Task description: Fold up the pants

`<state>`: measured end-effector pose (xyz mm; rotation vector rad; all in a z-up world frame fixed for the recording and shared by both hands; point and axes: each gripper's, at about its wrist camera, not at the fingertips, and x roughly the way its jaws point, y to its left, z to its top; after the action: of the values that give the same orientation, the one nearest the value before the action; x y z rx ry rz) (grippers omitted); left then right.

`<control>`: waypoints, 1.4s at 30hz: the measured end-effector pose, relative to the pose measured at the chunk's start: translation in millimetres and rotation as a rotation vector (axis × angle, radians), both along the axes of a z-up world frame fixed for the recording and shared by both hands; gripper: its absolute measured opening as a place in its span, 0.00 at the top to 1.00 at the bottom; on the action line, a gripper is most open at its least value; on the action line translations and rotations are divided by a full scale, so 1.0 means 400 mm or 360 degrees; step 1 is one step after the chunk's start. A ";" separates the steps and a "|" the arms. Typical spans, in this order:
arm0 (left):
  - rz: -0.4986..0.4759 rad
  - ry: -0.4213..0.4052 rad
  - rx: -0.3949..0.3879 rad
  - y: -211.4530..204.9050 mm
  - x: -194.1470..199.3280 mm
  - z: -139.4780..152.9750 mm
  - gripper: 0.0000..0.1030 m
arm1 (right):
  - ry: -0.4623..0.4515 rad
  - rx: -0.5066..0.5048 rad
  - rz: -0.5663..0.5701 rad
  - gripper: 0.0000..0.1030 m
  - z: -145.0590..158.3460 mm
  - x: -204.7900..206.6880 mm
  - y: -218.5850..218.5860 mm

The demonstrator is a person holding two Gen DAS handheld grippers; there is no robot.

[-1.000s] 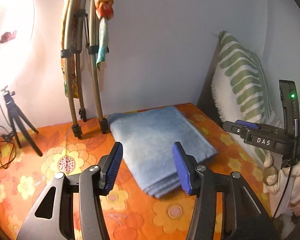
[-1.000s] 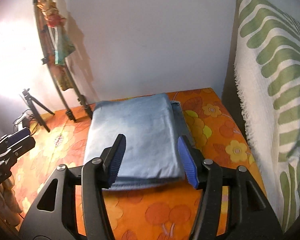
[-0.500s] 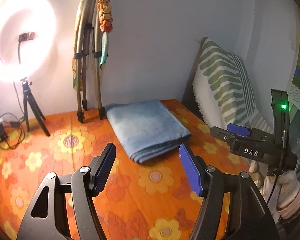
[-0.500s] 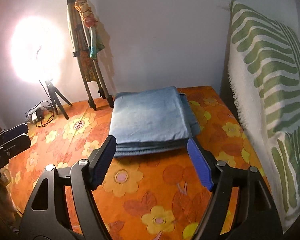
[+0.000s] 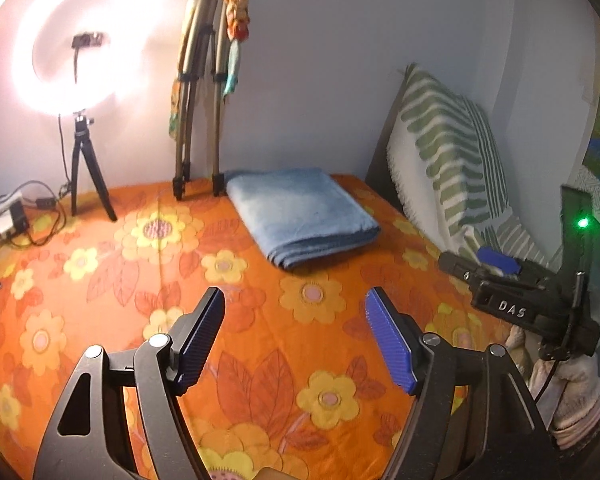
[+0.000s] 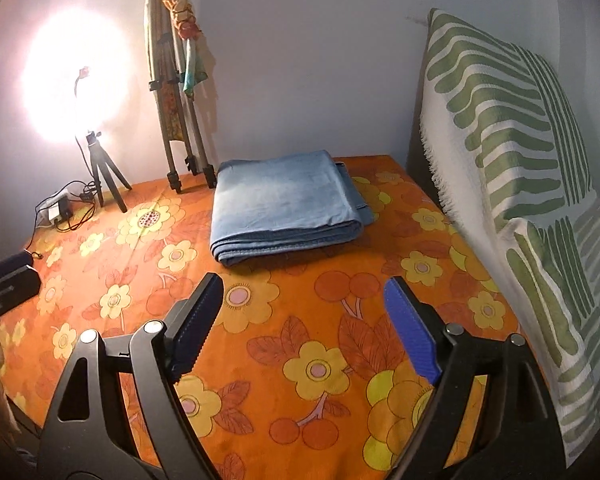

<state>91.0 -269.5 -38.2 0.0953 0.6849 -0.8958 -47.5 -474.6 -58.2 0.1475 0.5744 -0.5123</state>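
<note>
The pants (image 5: 300, 212) are lying folded in a flat blue stack on the orange flowered sheet (image 5: 100, 280), at the far side near the wall, just right of the tripod (image 5: 198, 120) legs. The left gripper (image 5: 296, 336) is hovering well short of them, its jaws opening with nothing between. The right gripper (image 6: 304, 324) is likewise opening wide and empty. A striped pillow (image 6: 500, 128) is leaning at the right.

pants (image 6: 286, 204) on bedspread (image 6: 300, 320), pillow (image 6: 512, 152) right
</note>
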 end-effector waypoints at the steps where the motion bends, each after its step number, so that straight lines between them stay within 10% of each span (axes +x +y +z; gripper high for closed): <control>1: 0.0005 -0.0013 0.0020 -0.001 -0.005 -0.006 0.29 | 0.0003 -0.0014 0.0002 0.17 -0.001 -0.002 0.007; 42: 0.0116 -0.0003 0.0165 0.026 -0.007 -0.063 0.29 | 0.0002 -0.0034 0.0024 0.17 -0.029 0.016 0.026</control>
<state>88.1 -259.0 -63.6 0.1625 0.7287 -0.7906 -41.1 -464.4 -69.6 0.1222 0.5708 -0.5036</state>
